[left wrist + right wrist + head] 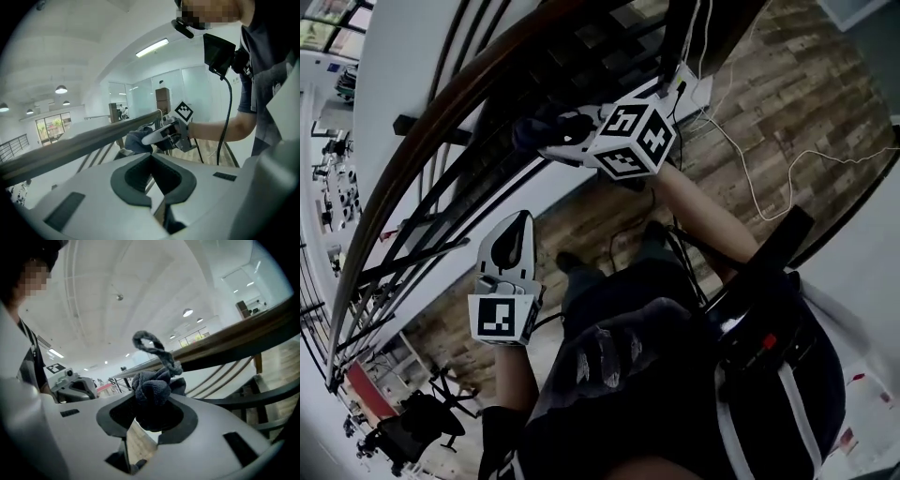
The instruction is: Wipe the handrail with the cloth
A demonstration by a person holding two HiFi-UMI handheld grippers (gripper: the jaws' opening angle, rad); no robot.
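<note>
A dark brown handrail [422, 131] curves from top centre down to the lower left, over black balusters. My right gripper [558, 131] is shut on a bunched dark grey cloth [539, 131] and holds it up against the rail's near side. In the right gripper view the cloth [152, 390] fills the jaws, one loose end sticks up, and the handrail [243, 336] runs just behind it. The left gripper view shows the cloth [136, 140] at the handrail [93, 138]. My left gripper [523, 217] hangs lower, apart from the rail, shut on nothing.
Black balusters [478, 197] slant beneath the rail. A wood floor [787, 84] with white cables [750, 159] lies far below. The person's dark clothing and straps [750, 356] fill the lower right. Office chairs [412, 422] stand at the lower left.
</note>
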